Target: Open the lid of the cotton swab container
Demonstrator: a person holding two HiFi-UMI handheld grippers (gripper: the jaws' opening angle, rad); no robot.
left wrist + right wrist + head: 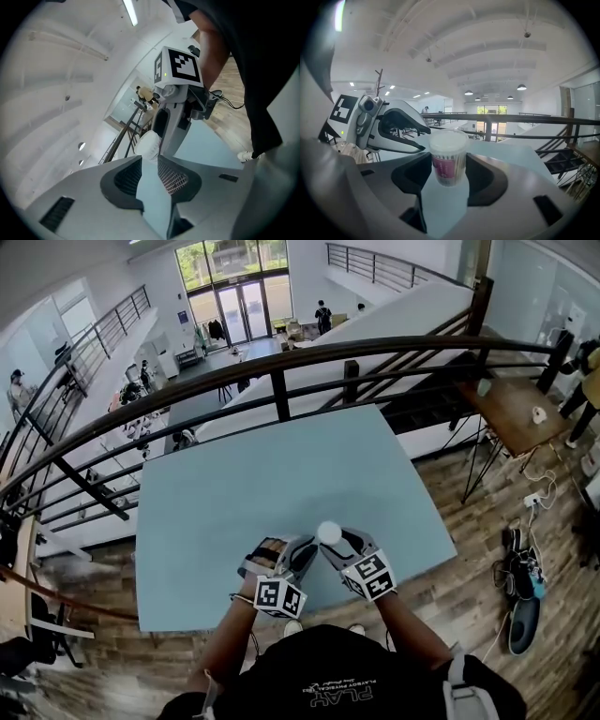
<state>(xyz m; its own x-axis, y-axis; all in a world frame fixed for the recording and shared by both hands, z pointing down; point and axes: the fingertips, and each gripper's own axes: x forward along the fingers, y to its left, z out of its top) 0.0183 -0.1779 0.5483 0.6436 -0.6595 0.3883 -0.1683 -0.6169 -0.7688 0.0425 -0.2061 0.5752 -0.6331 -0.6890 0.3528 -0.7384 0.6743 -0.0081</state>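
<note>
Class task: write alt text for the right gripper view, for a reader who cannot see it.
The right claw grips a cotton swab container with a white lid and a pink label, over a light blue table. The left claw sits open just left of the lid.

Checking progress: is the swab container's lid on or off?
On: the white lid caps the cotton swab container clamped in the right gripper.
</note>
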